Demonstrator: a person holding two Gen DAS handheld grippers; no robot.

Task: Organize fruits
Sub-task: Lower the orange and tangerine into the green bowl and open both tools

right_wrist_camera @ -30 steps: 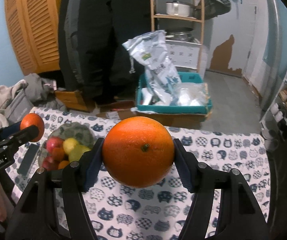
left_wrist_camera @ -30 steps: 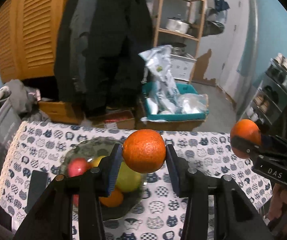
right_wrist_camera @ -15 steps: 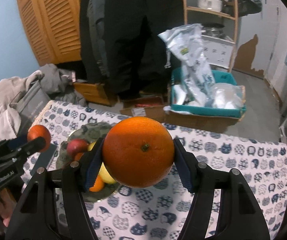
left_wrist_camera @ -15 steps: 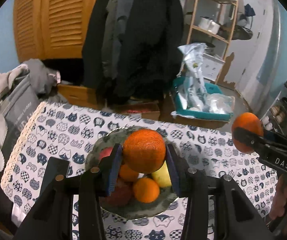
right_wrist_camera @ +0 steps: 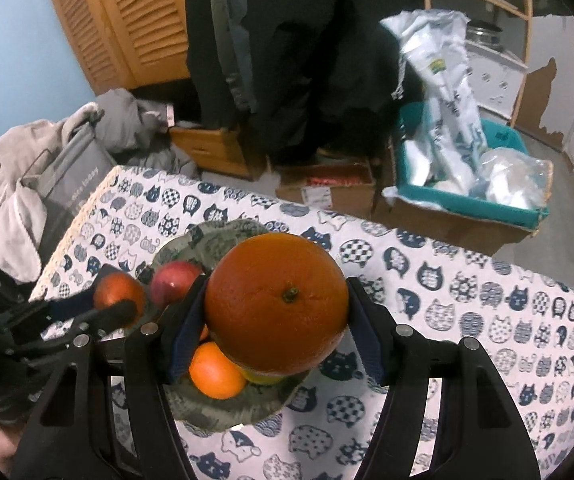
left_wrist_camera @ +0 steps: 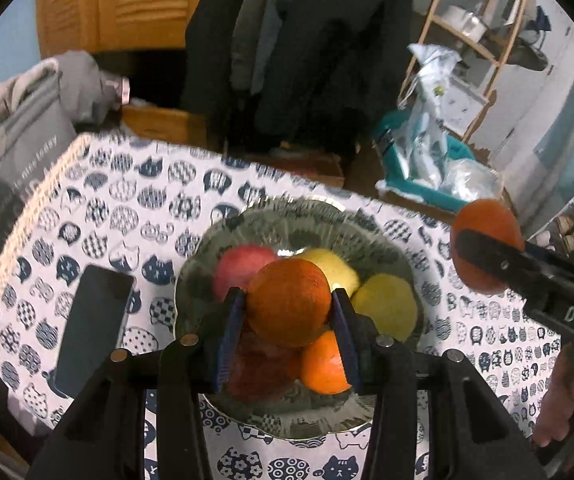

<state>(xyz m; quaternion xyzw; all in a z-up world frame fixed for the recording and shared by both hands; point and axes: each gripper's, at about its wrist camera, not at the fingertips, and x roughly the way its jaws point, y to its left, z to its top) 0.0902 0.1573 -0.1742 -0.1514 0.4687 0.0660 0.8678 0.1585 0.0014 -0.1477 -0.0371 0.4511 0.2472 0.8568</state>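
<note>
My left gripper [left_wrist_camera: 287,312] is shut on a small orange [left_wrist_camera: 289,302] and hangs right over the glass fruit bowl [left_wrist_camera: 255,226]. In the bowl lie a red apple [left_wrist_camera: 239,266], two yellow fruits [left_wrist_camera: 385,308] and another orange [left_wrist_camera: 323,362]. My right gripper [right_wrist_camera: 277,312] is shut on a large orange [right_wrist_camera: 277,306] above the bowl's [right_wrist_camera: 223,408] right side. In the left wrist view the right gripper [left_wrist_camera: 487,252] with its orange shows at the right. In the right wrist view the left gripper [right_wrist_camera: 117,302] with its small orange shows at the left.
A cat-patterned cloth [left_wrist_camera: 147,200] covers the table. A black phone [left_wrist_camera: 91,320] lies left of the bowl. Beyond the far edge stand cardboard boxes [right_wrist_camera: 327,188], a teal bin with bags [right_wrist_camera: 467,196], hanging coats and a grey bag [right_wrist_camera: 67,176] at the left.
Both grippers came down and forward toward the bowl with their oranges still held. The bowl now sits directly under the left gripper and looks larger in both views.
</note>
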